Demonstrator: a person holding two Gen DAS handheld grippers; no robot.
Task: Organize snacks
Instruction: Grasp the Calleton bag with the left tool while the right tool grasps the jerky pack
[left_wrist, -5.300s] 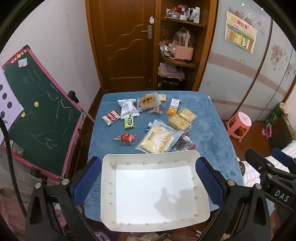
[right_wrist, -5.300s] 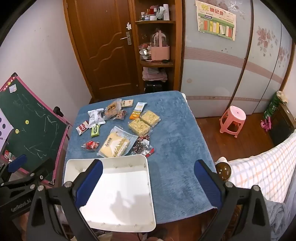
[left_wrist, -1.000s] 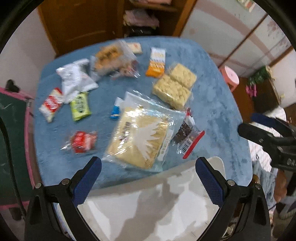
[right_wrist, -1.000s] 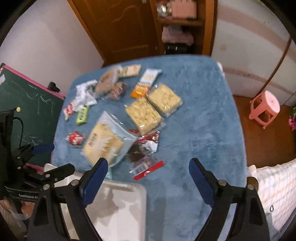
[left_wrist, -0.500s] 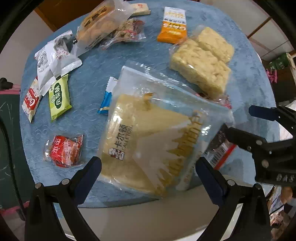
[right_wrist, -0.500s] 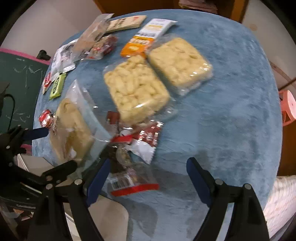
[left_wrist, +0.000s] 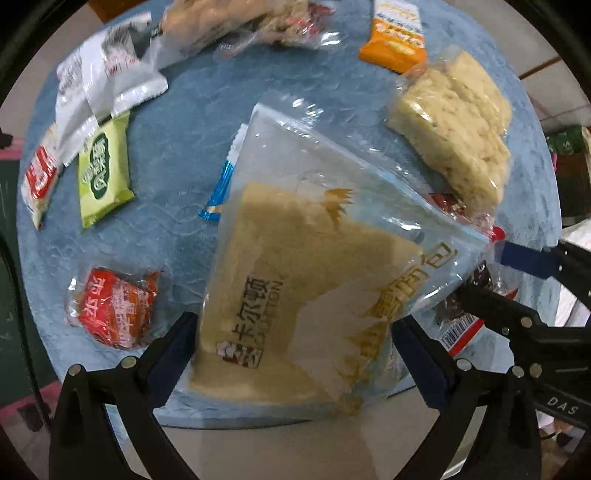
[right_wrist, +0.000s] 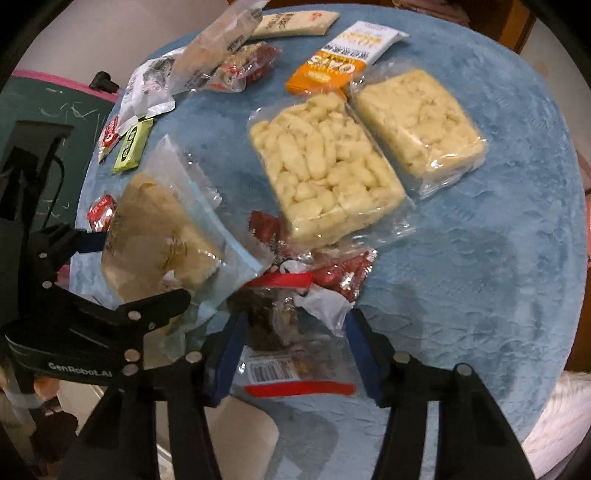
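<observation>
1. The big clear bread bag (left_wrist: 295, 280) lies on the blue surface (left_wrist: 192, 110), near its front edge, and the left gripper (left_wrist: 295, 339) is right over it, fingers (left_wrist: 177, 343) standing on either side of the bag's lower end.
2. Those left fingers are spread about as wide as the bag; whether the pads actually press on it, I cannot tell.
3. Just to the right, the right gripper (right_wrist: 291, 354) straddles a small dark snack packet (right_wrist: 288, 343) with a barcode label and a red strip, its blue pads at the packet's two sides.
4. The right fingers have just been closing with the packet between them, but a firm pinch is not clear.
5. Beyond the packet, crumpled red wrappers (right_wrist: 332, 277) touch the two clear packs of pale puffed bars (right_wrist: 321, 173), which lie side by side.
6. Farther back sits an orange oat bar pack (right_wrist: 332, 70).
7. To the left lie a green sachet (left_wrist: 103, 173), a red-wrapped sweet (left_wrist: 114, 310), and a small blue packet (left_wrist: 221, 184) partly tucked under the bread bag.
8. A white tray (left_wrist: 288, 454) shows at the bottom edge, below the surface's rim.
</observation>
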